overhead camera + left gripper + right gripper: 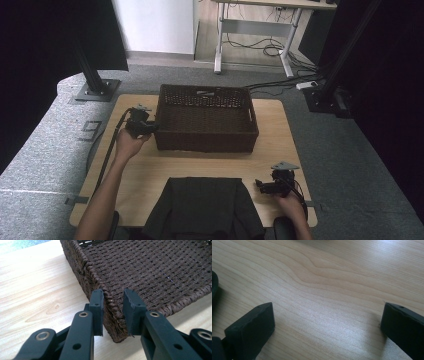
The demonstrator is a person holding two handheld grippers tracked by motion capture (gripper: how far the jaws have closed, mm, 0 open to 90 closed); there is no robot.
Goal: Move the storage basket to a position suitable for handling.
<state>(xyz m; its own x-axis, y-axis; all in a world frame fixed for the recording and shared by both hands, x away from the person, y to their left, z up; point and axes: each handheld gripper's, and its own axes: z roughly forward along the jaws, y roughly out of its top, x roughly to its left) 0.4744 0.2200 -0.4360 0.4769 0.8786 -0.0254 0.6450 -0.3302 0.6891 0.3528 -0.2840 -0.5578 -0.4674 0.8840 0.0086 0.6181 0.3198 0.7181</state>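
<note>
A dark brown woven basket (205,142) stands on the far half of the wooden table (145,170). My left gripper (145,127) is at the basket's near left corner. In the left gripper view its jaws straddle the braided rim (113,307), one pad outside the wall and one inside, closed on it. The basket's floor (155,270) is bare where it shows. My right gripper (262,186) rests low over the table's near right part. In the right gripper view its jaws (328,307) stand wide apart over bare wood with nothing between them.
A folded dark cloth (202,207) lies at the table's near edge, between my forearms. Black stand feet (97,90) sit on the grey floor at the far left and far right. A desk frame and cables (270,47) are beyond the table.
</note>
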